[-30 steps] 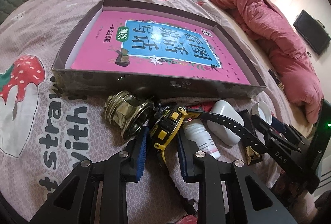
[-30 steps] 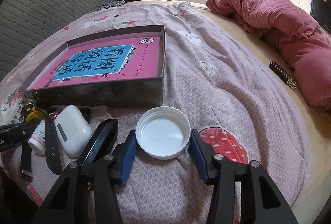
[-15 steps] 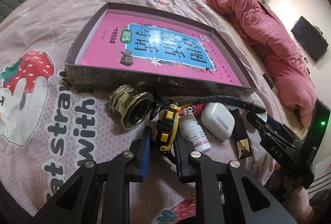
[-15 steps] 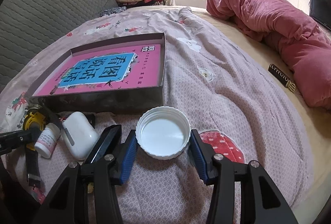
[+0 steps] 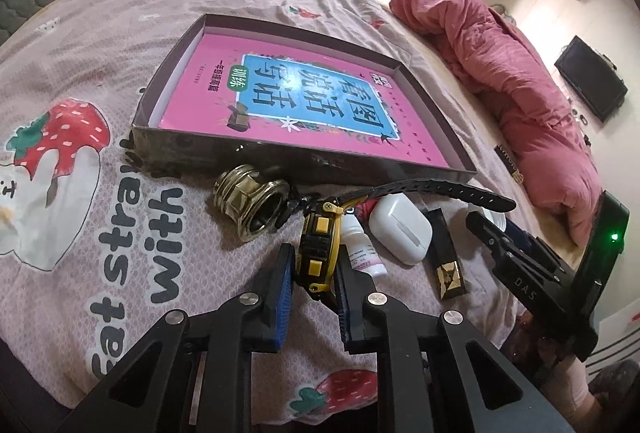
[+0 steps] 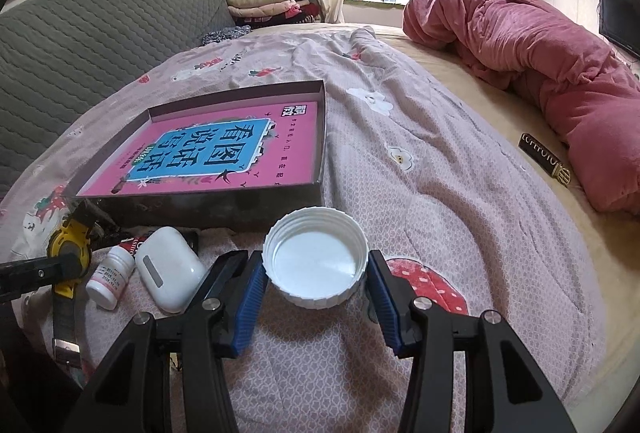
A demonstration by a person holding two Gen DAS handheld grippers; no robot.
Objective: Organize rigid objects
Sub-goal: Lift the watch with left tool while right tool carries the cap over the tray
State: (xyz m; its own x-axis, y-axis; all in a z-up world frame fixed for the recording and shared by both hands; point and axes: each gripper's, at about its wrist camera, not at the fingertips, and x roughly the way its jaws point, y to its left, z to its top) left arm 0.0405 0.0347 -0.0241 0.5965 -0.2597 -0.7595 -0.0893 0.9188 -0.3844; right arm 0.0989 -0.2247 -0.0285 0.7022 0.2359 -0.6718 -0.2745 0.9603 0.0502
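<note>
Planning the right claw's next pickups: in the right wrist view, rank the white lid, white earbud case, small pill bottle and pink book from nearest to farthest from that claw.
1. White lid, between the claw's fingers.
2. Earbud case, just left.
3. Pill bottle, farther left.
4. Pink book, in the box beyond.

Both tools match: the left gripper (image 5: 313,275) and right gripper (image 6: 316,283) are black angular frames with ribbed blue pads, silver round screws at the joints, white "DAS" lettering
</note>
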